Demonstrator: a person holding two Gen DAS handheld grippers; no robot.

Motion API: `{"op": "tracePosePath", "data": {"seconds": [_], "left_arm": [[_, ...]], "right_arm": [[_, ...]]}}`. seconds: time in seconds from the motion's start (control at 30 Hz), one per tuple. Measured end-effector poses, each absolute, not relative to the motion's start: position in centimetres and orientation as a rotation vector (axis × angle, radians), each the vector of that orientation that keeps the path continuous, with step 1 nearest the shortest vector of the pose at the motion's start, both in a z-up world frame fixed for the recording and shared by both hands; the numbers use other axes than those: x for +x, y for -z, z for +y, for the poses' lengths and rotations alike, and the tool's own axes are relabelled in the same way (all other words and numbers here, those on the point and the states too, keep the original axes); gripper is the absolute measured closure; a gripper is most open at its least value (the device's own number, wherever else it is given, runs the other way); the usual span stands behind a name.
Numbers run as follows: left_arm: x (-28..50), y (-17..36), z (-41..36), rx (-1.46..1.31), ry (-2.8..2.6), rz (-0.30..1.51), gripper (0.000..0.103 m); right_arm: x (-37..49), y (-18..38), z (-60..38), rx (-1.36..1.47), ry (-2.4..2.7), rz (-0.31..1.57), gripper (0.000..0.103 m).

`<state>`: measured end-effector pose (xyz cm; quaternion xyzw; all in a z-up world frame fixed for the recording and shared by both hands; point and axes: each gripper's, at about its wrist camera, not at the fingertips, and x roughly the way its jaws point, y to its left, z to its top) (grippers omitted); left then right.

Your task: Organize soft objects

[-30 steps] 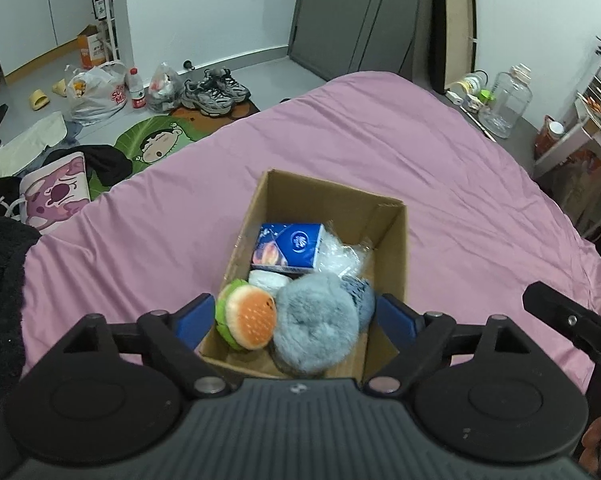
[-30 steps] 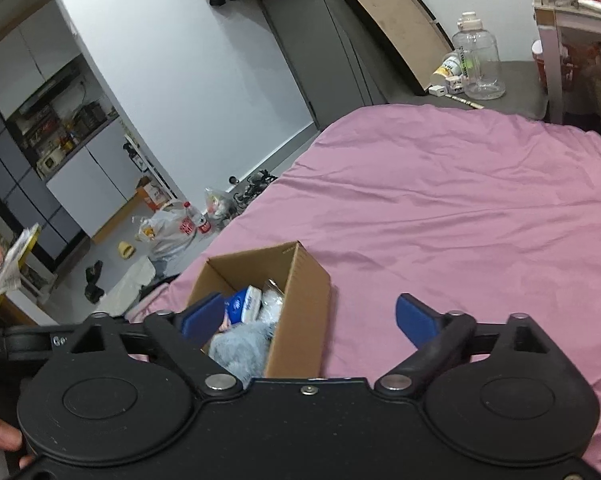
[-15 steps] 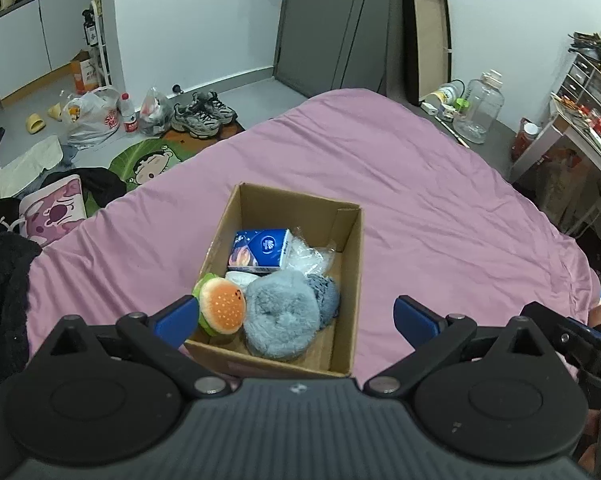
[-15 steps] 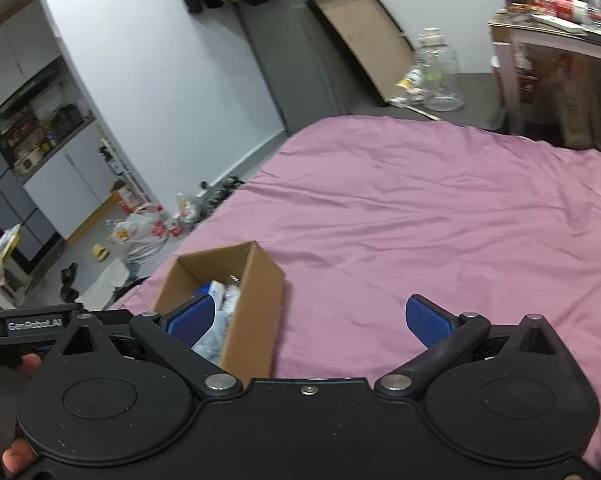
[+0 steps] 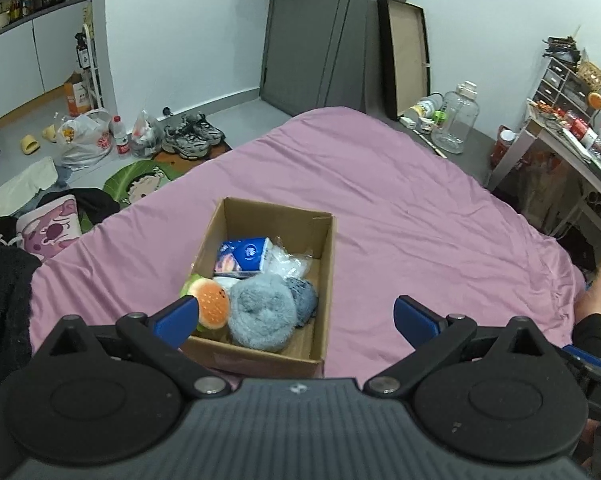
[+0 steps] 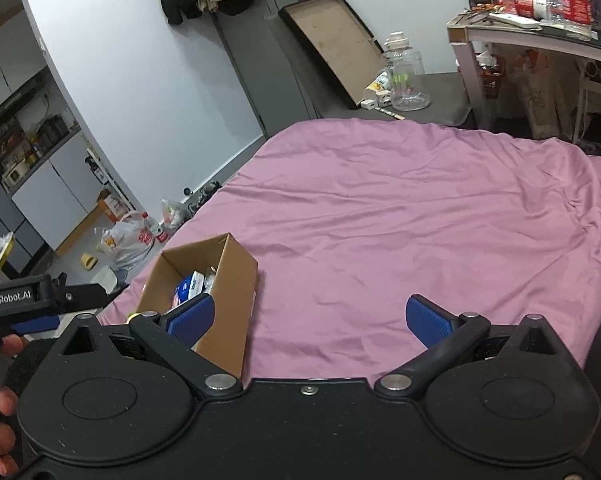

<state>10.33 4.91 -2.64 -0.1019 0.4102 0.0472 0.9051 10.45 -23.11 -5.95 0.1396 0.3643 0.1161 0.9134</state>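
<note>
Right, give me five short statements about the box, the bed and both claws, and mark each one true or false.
1. The cardboard box sits on the pink bedspread. True.
2. The left claw is shut on the burger plush. False: its jaws stand wide apart and hold nothing; the plush lies in the box.
3. A fluffy grey-blue plush lies in the box beside the burger plush. True.
4. The right claw is open and empty. True.
5. The blue tissue pack lies on the bedspread outside the box. False: it is inside the box, behind the plush toys.
</note>
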Motion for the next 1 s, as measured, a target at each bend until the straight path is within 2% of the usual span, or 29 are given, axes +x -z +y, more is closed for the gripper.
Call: {"op": "tracePosePath", "data": {"seconds": [0.53, 1.0], "left_arm": [[6.6, 0.8, 3.5, -0.152, -0.043, 0.802, 0.0], [4.6, 0.1, 4.2, -0.117, -0.054, 0.792, 0.0]], "right_arm": [[6.8, 3.6, -22.5, 0.199, -0.235, 0.729, 0.0], [5.8, 3.8, -20.7, 0.139, -0.268, 0.758, 0.0]]}}
